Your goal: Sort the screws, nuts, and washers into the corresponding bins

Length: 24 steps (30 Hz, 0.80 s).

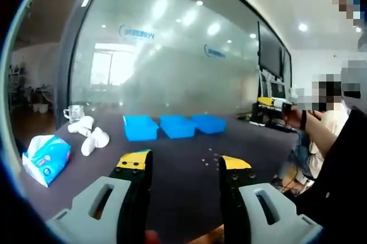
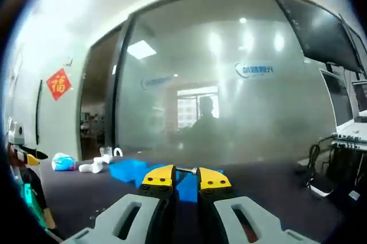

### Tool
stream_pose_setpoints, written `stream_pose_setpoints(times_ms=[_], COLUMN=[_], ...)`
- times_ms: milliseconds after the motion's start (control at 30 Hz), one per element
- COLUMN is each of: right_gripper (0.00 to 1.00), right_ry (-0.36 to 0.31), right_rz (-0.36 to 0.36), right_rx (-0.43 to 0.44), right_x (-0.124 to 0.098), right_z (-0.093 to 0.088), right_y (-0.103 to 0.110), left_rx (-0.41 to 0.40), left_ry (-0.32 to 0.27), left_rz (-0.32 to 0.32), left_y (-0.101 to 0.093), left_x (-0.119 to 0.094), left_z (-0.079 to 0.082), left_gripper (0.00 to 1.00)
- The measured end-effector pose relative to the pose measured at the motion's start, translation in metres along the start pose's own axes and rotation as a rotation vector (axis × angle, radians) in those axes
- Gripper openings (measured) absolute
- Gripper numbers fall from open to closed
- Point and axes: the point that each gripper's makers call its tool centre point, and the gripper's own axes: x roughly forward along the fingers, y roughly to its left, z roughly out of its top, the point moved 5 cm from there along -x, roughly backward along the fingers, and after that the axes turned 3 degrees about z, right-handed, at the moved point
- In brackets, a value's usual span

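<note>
Three bright blue bins (image 1: 176,126) in a row on the dark table (image 1: 183,186), with tiny pale fasteners (image 1: 211,157) scattered just in front. All well ahead of the left gripper (image 1: 184,162), jaws spread wide, empty. Right gripper (image 2: 186,178) nearly closed, pinching nothing visible, raised above the bins.

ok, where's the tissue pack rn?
Left gripper view, far left on the table: tissue pack lies just left of the white cups, well left of the blue bins.

Three blue bins (image 1: 177,126), one tissue pack (image 1: 47,158).
</note>
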Motion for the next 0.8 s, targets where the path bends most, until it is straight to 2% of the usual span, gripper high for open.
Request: stream_pose_setpoints(times_ms=[200,400,533,800], right_gripper=[0.11,0.11,0.11,0.11], right_ry=[0.012,0.050,0.100,0.187], right_rz=[-0.010,-0.013,-0.017,-0.015], right_rx=[-0.115,-0.122,-0.137,-0.126], right_x=[0.050,0.100,0.135,0.179], right_z=[0.000,-0.014,-0.027,-0.048], right_y=[-0.004,-0.011,-0.015,-0.017], left_rx=[0.002,-0.004,-0.011,-0.015], left_ry=[-0.001,0.003,0.002,0.009], left_rz=[0.005,0.012,0.025,0.035], left_y=[0.001,0.004,0.009,0.012], left_x=[-0.003,-0.007,-0.010,-0.012], left_z=[-0.001,-0.003,-0.005,-0.008], left_gripper=[0.45,0.45,0.45,0.45])
